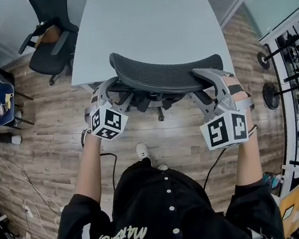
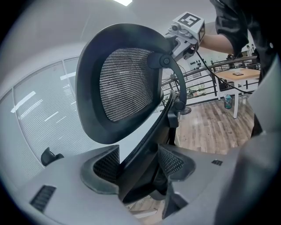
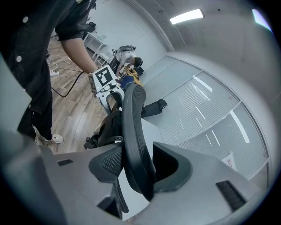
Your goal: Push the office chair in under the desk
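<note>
The left gripper [image 1: 116,93] and right gripper [image 1: 207,85] are each clamping one end of the office chair [image 1: 165,73] backrest between their jaws. The desk [image 1: 148,24] is lying just ahead of them, over the seat.

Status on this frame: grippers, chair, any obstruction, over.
Left gripper and right gripper both clamped on office chair backrest. Backrest at near edge of desk. Nothing seen blocking; seat hidden.
</note>
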A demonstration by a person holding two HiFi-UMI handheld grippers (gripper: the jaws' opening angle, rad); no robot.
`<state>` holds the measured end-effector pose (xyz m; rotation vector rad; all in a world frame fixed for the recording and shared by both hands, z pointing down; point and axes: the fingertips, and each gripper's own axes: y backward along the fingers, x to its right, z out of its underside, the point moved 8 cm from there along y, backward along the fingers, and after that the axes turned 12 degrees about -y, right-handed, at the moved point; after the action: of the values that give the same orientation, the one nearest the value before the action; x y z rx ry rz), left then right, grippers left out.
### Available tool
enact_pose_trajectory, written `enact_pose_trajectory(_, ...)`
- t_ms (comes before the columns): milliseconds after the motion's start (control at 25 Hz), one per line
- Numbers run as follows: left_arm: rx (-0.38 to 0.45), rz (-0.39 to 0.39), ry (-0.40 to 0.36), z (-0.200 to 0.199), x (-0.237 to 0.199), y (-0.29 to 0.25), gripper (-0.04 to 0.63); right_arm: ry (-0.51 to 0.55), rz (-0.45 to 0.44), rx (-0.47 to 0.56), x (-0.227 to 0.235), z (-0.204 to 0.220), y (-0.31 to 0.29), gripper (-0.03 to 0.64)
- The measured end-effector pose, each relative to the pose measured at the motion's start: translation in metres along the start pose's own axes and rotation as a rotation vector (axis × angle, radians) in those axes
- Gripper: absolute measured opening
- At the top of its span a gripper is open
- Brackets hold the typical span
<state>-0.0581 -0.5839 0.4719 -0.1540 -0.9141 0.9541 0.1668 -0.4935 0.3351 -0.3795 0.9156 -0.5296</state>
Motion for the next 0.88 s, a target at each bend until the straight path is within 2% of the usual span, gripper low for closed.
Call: enact_pose_trajectory(880, 0.007, -0.001, -0.013, 0.004, -0.014, -0.011, 0.291, -0.005, 0.021, 0.004, 0.01, -0.002, -0.014, 0.199)
